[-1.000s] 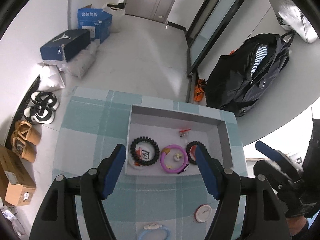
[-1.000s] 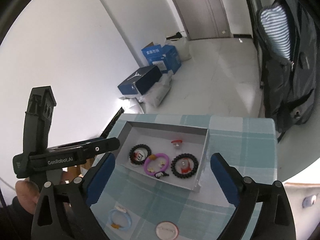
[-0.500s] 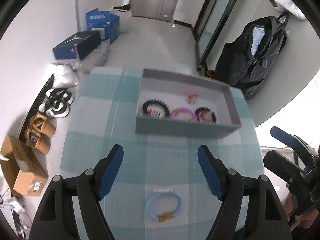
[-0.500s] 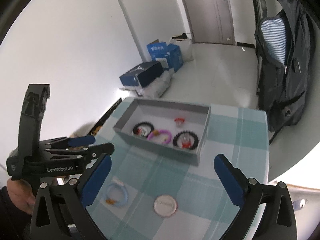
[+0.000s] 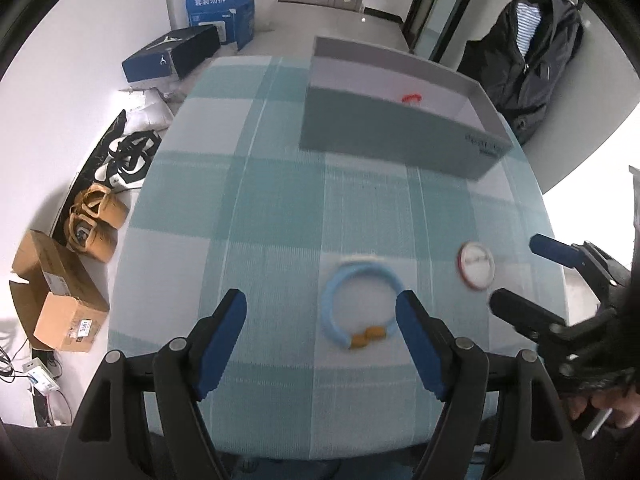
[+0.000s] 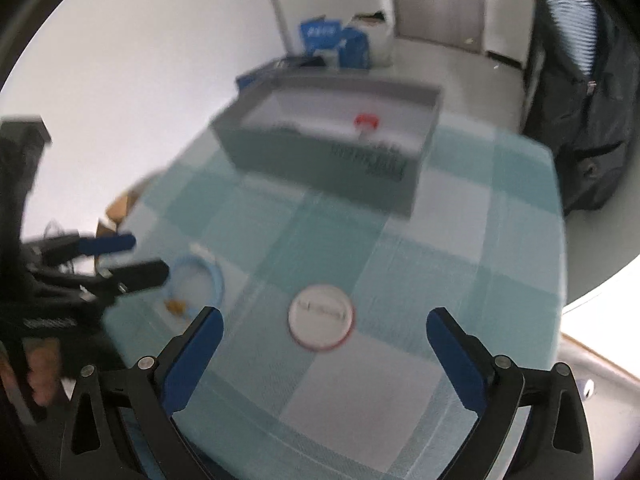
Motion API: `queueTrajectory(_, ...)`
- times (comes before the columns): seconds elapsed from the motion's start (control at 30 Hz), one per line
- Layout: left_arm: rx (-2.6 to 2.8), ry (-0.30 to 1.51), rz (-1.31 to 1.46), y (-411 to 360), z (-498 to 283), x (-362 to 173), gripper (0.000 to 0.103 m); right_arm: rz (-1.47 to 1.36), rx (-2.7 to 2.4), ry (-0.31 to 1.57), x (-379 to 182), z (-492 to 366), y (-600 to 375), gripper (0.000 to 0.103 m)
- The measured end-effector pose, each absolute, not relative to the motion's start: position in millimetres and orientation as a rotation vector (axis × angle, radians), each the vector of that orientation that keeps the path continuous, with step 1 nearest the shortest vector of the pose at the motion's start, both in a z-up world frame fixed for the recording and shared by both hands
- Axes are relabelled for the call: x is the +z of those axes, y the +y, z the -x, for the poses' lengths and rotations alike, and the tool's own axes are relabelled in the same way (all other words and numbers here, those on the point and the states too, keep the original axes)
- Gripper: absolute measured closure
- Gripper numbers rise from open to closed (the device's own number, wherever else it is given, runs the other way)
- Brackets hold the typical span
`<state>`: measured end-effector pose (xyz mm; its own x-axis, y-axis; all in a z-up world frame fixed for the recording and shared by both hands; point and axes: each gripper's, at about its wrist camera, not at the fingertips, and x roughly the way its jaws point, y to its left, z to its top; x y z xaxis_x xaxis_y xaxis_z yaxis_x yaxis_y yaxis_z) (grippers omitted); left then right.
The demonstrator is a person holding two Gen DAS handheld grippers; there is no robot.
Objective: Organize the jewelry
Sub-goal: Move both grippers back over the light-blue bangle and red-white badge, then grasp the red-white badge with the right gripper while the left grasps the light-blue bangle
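Observation:
A light blue bracelet [image 5: 329,308] with a brown clasp lies on the checked tablecloth [image 5: 260,208]. It sits just inside the right finger of my left gripper [image 5: 320,312], which is open and holds nothing. A white round disc [image 6: 320,316] with a red rim lies below and between the fingers of my right gripper [image 6: 324,314], also open and apart from it. The grey box [image 5: 400,136] stands at the far side; only a small red item [image 5: 412,98] shows over its near wall. The right wrist view is blurred.
The table drops off to the floor on the left, where shoes [image 5: 128,156], cardboard boxes [image 5: 60,300] and blue boxes [image 5: 220,8] lie. A black backpack [image 5: 532,52] leans at the far right. Each gripper sits close beside the other, held by a hand.
Both grippers pulled back from the grey box and sank toward the near part of the table. The bracelet and disc now sit between their fingers, and the box's bracelets are hidden behind its near wall.

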<state>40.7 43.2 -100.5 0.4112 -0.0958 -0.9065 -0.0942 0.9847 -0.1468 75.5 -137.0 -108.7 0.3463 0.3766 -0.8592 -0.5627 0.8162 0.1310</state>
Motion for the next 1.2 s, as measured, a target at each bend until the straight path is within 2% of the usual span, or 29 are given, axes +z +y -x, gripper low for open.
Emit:
queueTrajectory(0.13, 0.003, 1.141, 0.185, 45, -35, -101, 0.029, 0.222, 0.601, 1.044, -112, -73, -134, 0.005)
queueTrajectory(0.27, 0.019, 1.147, 0.19, 47, -31, -106, 0.029, 0.242, 0.587, 1.062, -119, -74, -130, 0.019)
queueTrajectory(0.53, 0.018, 1.168, 0.189, 49, -28, -113, 0.029, 0.364, 0.535, 1.03, -126, -72, -118, 0.036)
queueTrajectory(0.6, 0.02, 1.172, 0.186, 49, -27, -114, 0.029, 0.374, 0.545, 1.019, -125, -70, -116, 0.044)
queueTrajectory(0.67, 0.022, 1.173, 0.192, 50, -28, -113, 0.029, 0.389, 0.564, 1.012, -124, -67, -113, 0.058)
queueTrajectory(0.7, 0.019, 1.172, 0.2, 50, -28, -113, 0.029, 0.399, 0.562, 1.008, -123, -65, -110, 0.062)
queueTrajectory(1.2, -0.065, 1.18, 0.247, 43, -31, -117, 0.029, 0.281, 0.529, 0.977, -98, -77, -121, 0.062)
